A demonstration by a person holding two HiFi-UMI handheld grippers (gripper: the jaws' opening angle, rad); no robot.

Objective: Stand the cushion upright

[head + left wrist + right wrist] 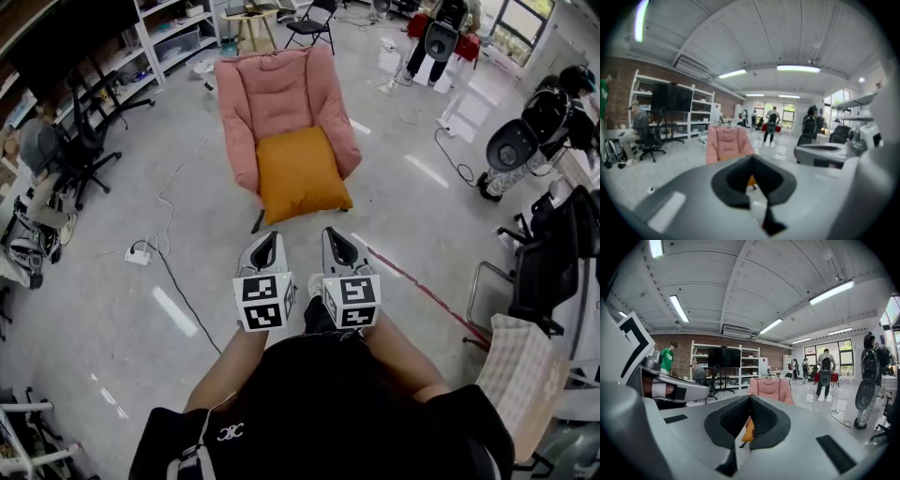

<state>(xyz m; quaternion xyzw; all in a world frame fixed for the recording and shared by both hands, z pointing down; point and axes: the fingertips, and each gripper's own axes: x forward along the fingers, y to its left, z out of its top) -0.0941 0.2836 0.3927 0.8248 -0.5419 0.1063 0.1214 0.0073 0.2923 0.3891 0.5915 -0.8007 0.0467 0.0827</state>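
Both our left gripper (pixel 266 240) and right gripper (pixel 337 238) are closed and empty, side by side and aimed, probably for the approach, at the soft orange square cushion (pixel 300 173) slumped well ahead on the pink padded armchair (pixel 277 94).

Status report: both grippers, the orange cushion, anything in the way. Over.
Left gripper, right gripper: fingers shut, empty, short of the pink chair. Orange cushion lying on its seat, not upright. Floor cable off left, not in the way.

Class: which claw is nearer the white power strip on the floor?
Left. The left claw is right of the power strip; the right claw is farther right again.
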